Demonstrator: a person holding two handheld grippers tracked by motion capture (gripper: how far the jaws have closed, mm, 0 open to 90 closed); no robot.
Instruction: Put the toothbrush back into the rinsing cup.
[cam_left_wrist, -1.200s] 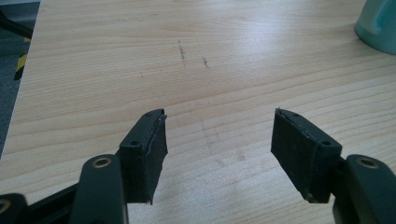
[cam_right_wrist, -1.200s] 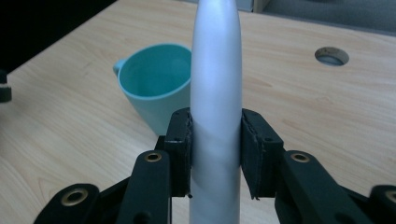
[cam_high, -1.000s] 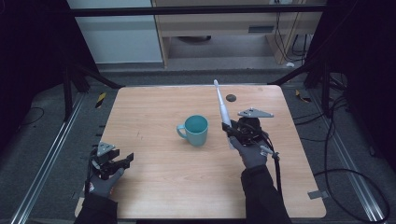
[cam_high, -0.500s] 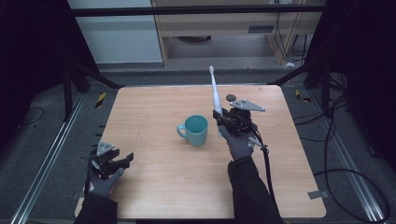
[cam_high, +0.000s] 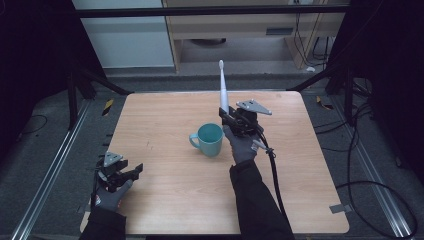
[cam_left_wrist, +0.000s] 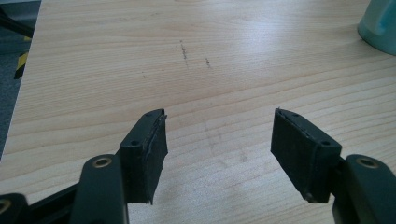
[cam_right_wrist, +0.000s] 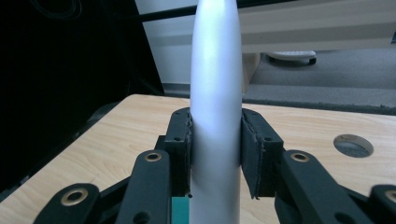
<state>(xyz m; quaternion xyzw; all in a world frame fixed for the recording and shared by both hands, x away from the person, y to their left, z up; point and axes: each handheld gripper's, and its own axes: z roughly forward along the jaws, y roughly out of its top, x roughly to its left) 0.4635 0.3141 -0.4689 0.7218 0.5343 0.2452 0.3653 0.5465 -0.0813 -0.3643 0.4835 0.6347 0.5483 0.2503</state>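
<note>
Our right hand-held gripper (cam_high: 226, 116) clamps the toothbrush (cam_high: 222, 86) upright, just right of the teal mug (cam_high: 209, 139) mid-table. We should centre it over the rim, then lower gently. Our left hand-held gripper (cam_high: 131, 171) rests wide open, near left.

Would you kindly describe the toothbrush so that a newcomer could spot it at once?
Start at the wooden table and find the teal mug near its middle. Just right of the mug, the right gripper clamps a toothbrush: the one slim white thing standing upright, brush head topmost.
</note>
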